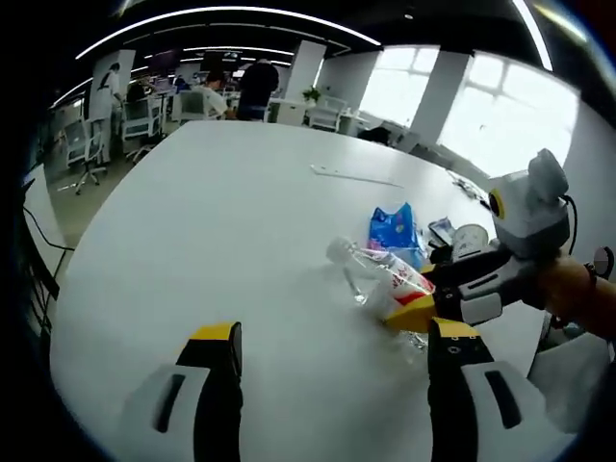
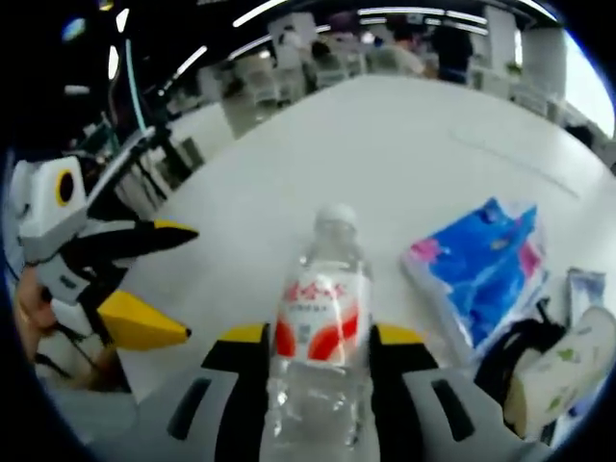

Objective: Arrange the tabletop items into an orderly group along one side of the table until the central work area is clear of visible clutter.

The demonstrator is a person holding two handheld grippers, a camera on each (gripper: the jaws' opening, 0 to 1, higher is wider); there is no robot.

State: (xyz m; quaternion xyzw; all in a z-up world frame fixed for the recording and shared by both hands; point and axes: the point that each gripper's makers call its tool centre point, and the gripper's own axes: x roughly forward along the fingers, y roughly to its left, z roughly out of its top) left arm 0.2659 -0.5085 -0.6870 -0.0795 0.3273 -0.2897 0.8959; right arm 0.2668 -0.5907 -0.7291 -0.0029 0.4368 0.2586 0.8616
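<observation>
White and broad, the surface (image 1: 221, 221) runs back toward an open office with chairs, desks and bright windows, where a few people stand or sit far off.

Seen in the right gripper view, the right tool (image 2: 318, 361) has its two yellow-tipped jaws pressed against either side of a clear plastic water bottle (image 2: 322, 318), which lies between them with its white cap pointing to 12 o'clock and its red-and-white label facing up. From the bottle outward, a blue patterned tissue pack (image 2: 481, 269) lies on the surface at about 2 o'clock, close beside it but apart. Past that, at 4 o'clock, a black object and a pale rounded item sit at the edge; what they are cannot be told. At 9 o'clock the left tool (image 2: 164, 284) comes in, its jaws spread wide with nothing between them.

Looking through the left gripper view, the left tool (image 1: 332, 337) shows its own two jaws rising from 6 o'clock, set wide apart over bare surface. At about 3 o'clock the right tool (image 1: 419, 298) enters with a hand (image 1: 577, 294) behind it, clamped on the water bottle (image 1: 380, 274), whose cap points toward 10 o'clock. Just beyond the bottle, at 2 o'clock, lies the tissue pack (image 1: 395, 231), with small items near it at the surface's far side.
</observation>
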